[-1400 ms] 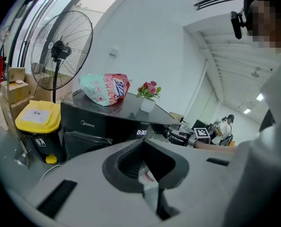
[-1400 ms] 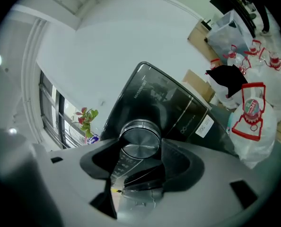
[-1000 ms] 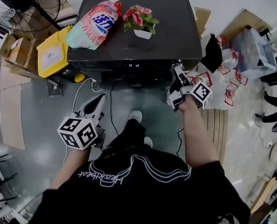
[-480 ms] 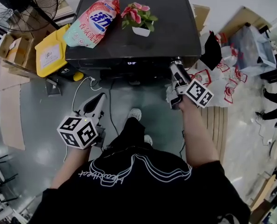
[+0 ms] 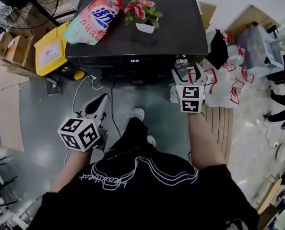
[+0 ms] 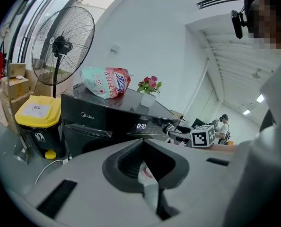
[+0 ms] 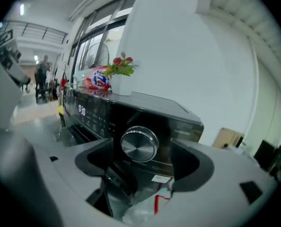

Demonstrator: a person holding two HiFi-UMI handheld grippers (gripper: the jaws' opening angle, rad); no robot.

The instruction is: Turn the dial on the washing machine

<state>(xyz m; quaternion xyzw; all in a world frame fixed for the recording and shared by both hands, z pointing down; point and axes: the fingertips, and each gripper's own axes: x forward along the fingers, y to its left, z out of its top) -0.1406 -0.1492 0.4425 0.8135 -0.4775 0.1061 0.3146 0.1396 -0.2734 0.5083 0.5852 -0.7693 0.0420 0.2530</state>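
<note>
Plainly, washing machine (image 6: 95,123) reads Midea (display (image 6: 141,126) 0:30).

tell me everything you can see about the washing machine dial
The dial is a round knob with a brushed silver face and a shiny chrome rim; it looks like metal. It sits at the right end of the dark washing machine's front control panel. The right gripper's jaws have just been opening and stand wide apart, with the dial between them, untouched.

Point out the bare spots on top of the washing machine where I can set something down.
Bare: the right side of the washing machine top, right of the flower pot, and the front strip along the edge. Crowded: the left, under the detergent bag.
</note>
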